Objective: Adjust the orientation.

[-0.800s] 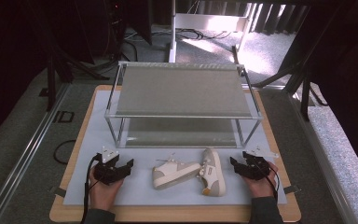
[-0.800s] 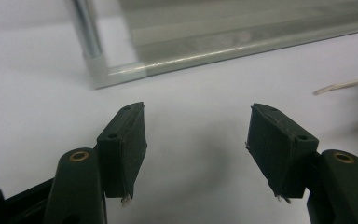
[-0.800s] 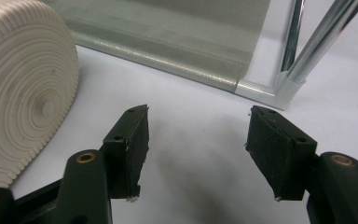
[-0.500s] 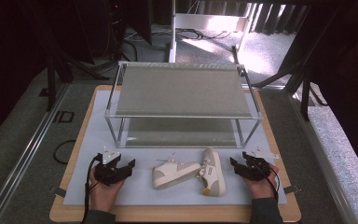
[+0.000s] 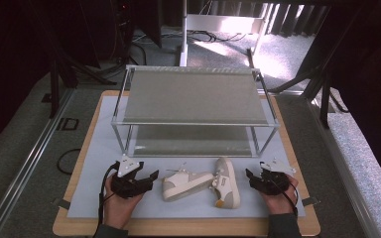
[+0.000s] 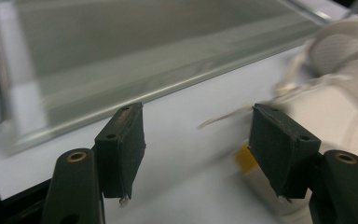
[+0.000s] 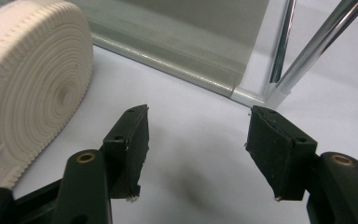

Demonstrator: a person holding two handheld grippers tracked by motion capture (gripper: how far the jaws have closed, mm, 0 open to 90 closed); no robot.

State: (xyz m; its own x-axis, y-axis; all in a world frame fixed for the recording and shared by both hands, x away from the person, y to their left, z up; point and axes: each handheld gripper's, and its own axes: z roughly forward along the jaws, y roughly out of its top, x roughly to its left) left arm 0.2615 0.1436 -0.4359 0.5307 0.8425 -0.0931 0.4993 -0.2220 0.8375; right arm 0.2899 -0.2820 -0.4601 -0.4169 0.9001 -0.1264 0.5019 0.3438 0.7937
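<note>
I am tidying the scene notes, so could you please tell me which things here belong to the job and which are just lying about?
Job:
- cream sneaker lying on its side
- cream sneaker showing its ribbed sole
- two-tier metal shoe rack
- open left claw
- open right claw

Lying about:
- black cables on the floor

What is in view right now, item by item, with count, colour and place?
shoes: two, cream-white; on the mat in front of the rack, between the grippers. One lies on its side with the toe toward the left gripper; the other lies lengthwise on its side, sole toward the right gripper.
rack: one, two-tier, silver frame with grey shelves; middle of the table, both shelves bare.
mat: one, pale grey-white; covers the table top.
table: one, light wood edge.
left gripper: one, black; on the mat left of the shoes, jaws open, nothing between them.
right gripper: one, black; right of the shoes, jaws open, nothing held.
</note>
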